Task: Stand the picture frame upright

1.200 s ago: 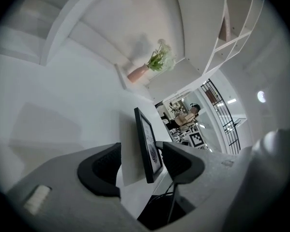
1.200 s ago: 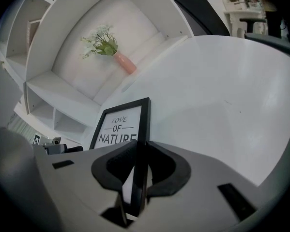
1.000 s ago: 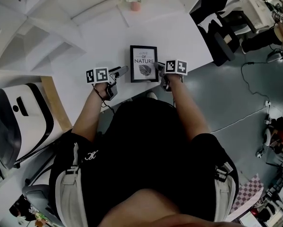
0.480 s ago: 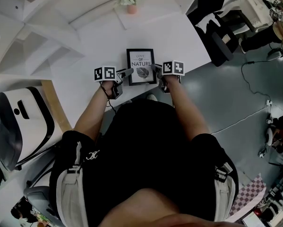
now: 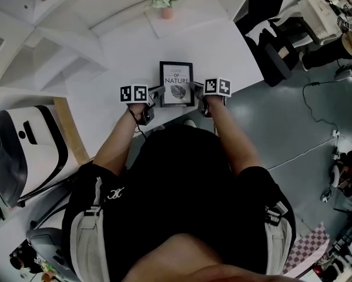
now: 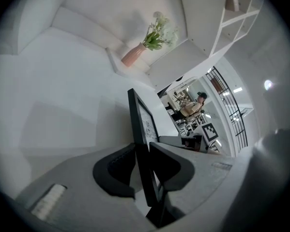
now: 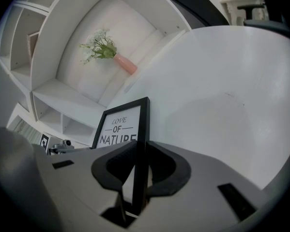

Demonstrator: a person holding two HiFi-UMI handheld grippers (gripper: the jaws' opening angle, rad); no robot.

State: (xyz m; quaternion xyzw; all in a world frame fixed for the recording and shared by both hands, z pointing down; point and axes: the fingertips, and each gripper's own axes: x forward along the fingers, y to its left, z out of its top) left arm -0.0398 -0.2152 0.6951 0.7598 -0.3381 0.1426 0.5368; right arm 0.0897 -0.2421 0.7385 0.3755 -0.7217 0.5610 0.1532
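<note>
Head view looks steeply down on a broad white tabletop, with a person in dark clothing at its near edge, both arms stretched forward. Close to that edge is a black rectangular picture frame holding a white print that reads LOVE OF NATURE above a leaf. Its face is turned up toward the camera, so it appears not yet upright. Well beyond it stands a small pink vase of pale flowers. On either side of the frame is a handheld claw topped by a marker cube. The left gripper has just been closing its jaws, and the left gripper view shows them pinching the frame's left edge, pads against front and back. The right gripper is clamped the same way on the right edge. To raise the frame well, both hands should probably tip it together, using the bottom edge as a pivot on the tabletop and keeping the two grips level so it neither twists nor skids. Letting go should wait until the frame balances on its own support, which no view shows.
</note>
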